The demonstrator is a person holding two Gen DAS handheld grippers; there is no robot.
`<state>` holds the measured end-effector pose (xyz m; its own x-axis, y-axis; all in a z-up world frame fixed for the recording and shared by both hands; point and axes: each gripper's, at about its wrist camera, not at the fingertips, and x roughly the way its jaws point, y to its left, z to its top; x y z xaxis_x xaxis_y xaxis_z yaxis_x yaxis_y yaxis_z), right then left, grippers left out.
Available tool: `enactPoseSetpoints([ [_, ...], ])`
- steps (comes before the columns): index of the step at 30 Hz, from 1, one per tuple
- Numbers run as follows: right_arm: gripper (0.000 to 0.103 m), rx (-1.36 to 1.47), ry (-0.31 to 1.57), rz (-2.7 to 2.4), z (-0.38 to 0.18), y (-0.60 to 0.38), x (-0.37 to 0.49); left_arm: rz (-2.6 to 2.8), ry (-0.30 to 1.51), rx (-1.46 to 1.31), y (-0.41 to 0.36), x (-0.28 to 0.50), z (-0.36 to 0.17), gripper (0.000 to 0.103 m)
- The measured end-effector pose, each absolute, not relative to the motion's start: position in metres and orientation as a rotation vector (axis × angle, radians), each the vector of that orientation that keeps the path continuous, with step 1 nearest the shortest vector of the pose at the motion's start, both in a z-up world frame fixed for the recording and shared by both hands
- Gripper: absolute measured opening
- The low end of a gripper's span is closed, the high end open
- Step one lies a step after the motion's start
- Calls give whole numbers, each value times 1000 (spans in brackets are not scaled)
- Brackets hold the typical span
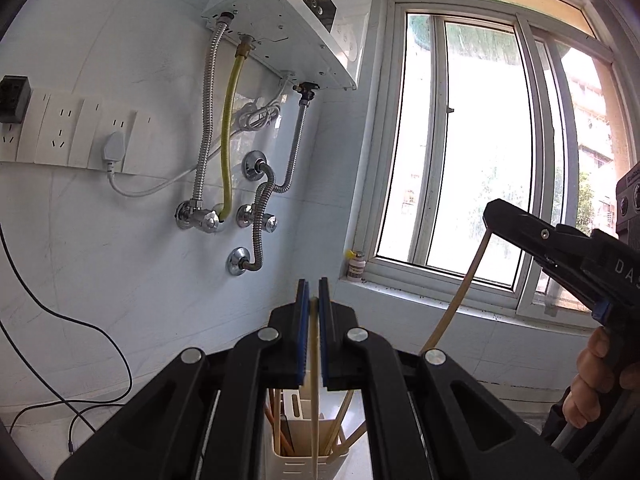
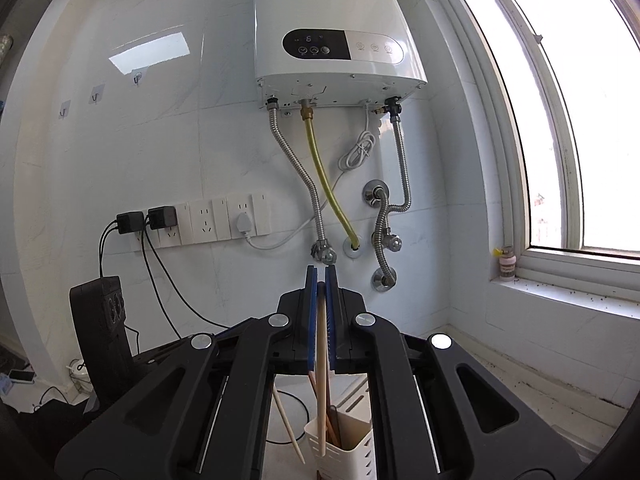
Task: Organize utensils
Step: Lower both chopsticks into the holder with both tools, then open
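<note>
two grippers, left gripper (image 1: 314, 296) and right gripper (image 2: 322, 284), each pinching one chopstick (image 1: 315, 380) above one holder (image 2: 352, 444).

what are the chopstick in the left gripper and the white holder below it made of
The pale tan chopstick clamped in the left gripper looks like bamboo or light wood: matte, unvarnished, straw-coloured. The white slotted utensil holder looks like moulded plastic: smooth, uniform, with cut-out vents.

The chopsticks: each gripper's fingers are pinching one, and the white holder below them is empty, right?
Not quite. Each gripper does pinch a chopstick, but the white holder isn't empty: the right wrist view shows more sticks standing in it.
</note>
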<state>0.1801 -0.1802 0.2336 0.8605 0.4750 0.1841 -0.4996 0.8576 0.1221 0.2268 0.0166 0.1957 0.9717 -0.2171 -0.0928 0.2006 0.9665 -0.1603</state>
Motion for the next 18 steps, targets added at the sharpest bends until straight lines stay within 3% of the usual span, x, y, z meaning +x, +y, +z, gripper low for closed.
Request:
enactPoseSetpoints([
  [8,4,139,-163,467,247,-173,212,-205,61,-124,16,257,205,4],
  [18,4,175,-36,464,219,-174,258,-195,140,-129,21,282,170,4],
])
